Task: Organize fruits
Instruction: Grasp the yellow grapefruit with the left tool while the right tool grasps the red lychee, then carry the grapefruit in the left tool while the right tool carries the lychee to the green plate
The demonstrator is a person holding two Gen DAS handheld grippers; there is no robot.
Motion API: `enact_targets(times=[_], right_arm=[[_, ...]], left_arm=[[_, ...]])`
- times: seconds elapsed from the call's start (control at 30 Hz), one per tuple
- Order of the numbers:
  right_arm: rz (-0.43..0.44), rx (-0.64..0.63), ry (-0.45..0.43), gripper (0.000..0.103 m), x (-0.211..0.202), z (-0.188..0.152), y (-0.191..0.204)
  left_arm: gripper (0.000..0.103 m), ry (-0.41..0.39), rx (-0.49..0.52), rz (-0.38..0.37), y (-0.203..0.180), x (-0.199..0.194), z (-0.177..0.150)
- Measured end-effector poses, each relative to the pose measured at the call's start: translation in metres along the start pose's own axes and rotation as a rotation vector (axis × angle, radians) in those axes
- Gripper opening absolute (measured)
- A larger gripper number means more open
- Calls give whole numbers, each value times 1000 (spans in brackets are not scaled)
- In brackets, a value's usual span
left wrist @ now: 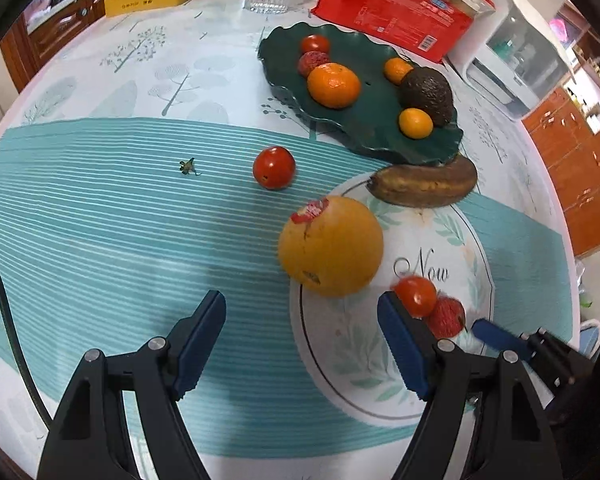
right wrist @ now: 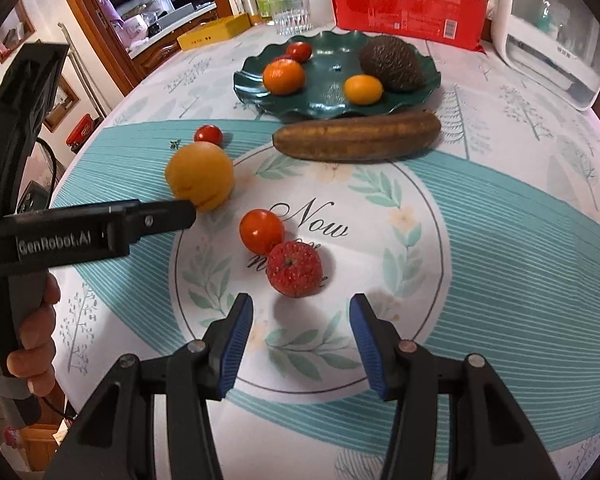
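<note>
Step in hand: picking loose fruit off tabletop (right wrist: 500, 240) for dark green wavy-rimmed plate (right wrist: 430, 80). Right claw (right wrist: 300, 340) wide open, empty, bumpy red lychee-like fruit (right wrist: 295, 269) just ahead between jaws. Next: advance, close gently (soft skin). Left claw (left wrist: 302, 340) open, empty, large round orange (left wrist: 331, 246) just ahead.

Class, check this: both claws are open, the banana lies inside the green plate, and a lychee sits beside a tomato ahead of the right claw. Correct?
One error: the banana lies on the tablecloth beside the green plate, as the right wrist view shows. The rest holds.
</note>
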State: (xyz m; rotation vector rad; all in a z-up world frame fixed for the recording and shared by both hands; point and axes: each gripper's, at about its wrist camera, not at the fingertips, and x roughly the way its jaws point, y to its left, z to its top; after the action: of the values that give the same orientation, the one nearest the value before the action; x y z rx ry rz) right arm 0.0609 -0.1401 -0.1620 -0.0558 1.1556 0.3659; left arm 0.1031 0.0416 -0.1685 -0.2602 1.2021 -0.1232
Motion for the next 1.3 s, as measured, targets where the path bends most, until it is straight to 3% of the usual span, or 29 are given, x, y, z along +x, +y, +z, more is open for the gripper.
enact_targets(times=[0.13,0.37,0.57,0.73,1.3], right_arm=[[1,3,9,50,9,2,1],[-13,-30,-8,49,14,8,6],[-14,-35,-18,38,17,14,5],[-11,-21,-30,32,18,16,2],[-10,10,-42,31,6,11,-5]], left_arm=[[78,8,-60,-53,10,8,8],[78,-14,-68,-82,9,14,19],[76,-16,-57,-102,4,19,27],[57,-6,-25,-140,-5,24,30],[52,-18,53,-97,-21,14,12]])
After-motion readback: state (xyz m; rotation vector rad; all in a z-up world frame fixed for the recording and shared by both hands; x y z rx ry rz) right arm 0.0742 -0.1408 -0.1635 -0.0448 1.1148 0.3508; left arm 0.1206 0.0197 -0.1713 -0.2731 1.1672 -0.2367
